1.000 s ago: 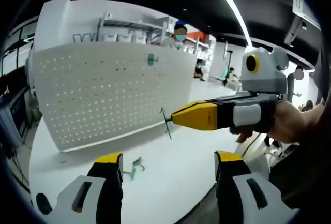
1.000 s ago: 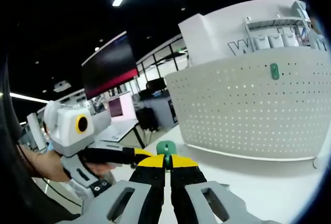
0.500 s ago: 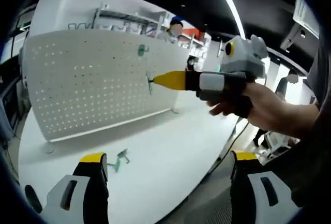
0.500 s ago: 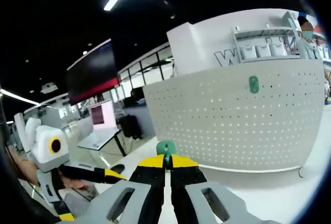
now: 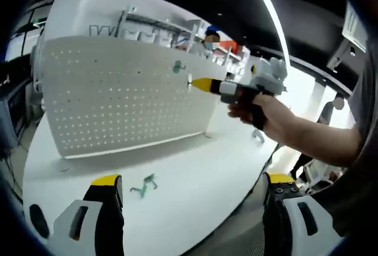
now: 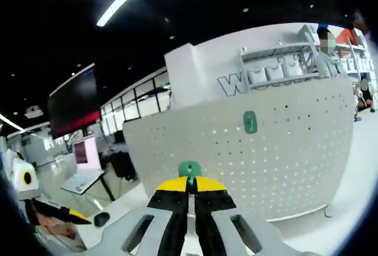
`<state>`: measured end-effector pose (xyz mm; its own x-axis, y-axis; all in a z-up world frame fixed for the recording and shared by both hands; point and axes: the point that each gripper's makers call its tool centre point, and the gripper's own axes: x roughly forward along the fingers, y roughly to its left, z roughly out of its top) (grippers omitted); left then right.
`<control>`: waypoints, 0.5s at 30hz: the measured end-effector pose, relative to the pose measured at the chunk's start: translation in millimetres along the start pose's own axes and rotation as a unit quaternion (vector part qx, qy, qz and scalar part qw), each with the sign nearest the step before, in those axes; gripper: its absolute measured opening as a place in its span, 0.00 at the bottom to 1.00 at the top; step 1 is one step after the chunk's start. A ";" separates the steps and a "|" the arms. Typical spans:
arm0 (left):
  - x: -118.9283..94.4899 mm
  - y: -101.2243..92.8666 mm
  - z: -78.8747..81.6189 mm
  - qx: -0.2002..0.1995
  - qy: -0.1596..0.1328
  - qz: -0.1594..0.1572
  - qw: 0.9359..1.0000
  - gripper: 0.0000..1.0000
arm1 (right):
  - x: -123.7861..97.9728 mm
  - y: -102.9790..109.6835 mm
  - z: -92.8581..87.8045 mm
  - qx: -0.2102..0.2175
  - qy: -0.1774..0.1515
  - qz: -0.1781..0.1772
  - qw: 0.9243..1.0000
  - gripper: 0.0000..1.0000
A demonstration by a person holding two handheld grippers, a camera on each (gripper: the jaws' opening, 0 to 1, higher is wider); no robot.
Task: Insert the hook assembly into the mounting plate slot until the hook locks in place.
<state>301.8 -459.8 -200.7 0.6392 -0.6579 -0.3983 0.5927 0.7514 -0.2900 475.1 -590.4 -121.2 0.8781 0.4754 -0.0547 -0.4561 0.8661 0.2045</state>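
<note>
So the right gripper [image 6: 189, 186] has its yellow-tipped jaws pinched together on a green hook [image 6: 189, 169], whose rounded head pokes up just past the tips. Straight ahead of it stands the white pegboard [image 6: 207, 161], upright on the white table [image 6: 348, 208], and a second green hook [image 6: 250, 122] is already hanging near the board's top edge, a bit right of centre in that view.

From the left gripper view, the left gripper [image 5: 189, 185] has its jaws spread wide apart with nothing between them, hovering over the table's near edge. A third green hook piece [image 5: 144, 185] lies loose on the table between the jaws and the pegboard's foot. Further out, a hand [image 5: 260, 111] carries the right gripper up close to the board's upper right corner, its tip just beside the mounted hook; can't tell if it's touching the board.
</note>
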 end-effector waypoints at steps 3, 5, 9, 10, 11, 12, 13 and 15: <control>-3.5 6.9 -4.9 -0.011 0.002 0.007 1.000 1.00 | 11.7 -20.3 9.4 0.006 -0.018 -0.025 0.999 0.00; -3.1 10.1 -7.4 -0.015 0.005 0.010 1.000 1.00 | 16.3 -27.2 12.2 0.007 -0.022 -0.033 0.999 0.00; -0.3 17.1 -12.2 -0.024 0.012 0.012 1.000 1.00 | 24.1 -44.5 18.9 0.002 -0.032 -0.053 0.998 0.00; 0.4 19.1 -13.0 -0.030 0.013 0.012 0.999 1.00 | 25.5 -49.3 19.8 -0.001 -0.032 -0.058 0.998 0.00; 1.3 20.4 -12.7 -0.033 0.013 0.011 0.999 1.00 | 26.0 -50.9 20.2 -0.002 -0.033 -0.060 0.998 0.00; 1.9 21.0 -12.4 -0.033 0.013 0.011 0.999 1.00 | 27.8 -55.5 20.7 -0.002 -0.032 -0.063 0.997 0.00; 2.6 21.6 -11.5 -0.032 0.012 0.011 0.999 1.00 | 29.0 -58.7 20.6 -0.003 -0.031 -0.066 0.997 0.00; 3.9 23.1 -10.8 -0.032 0.013 0.012 0.999 1.00 | 31.6 -66.3 21.2 -0.009 -0.030 -0.073 0.997 0.00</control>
<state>312.7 -444.4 -218.4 0.6390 -0.6393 -0.4276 0.5449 0.7687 -0.3349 536.1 -636.0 -115.8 0.9419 0.3350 -0.0238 -0.3254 0.9279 0.1818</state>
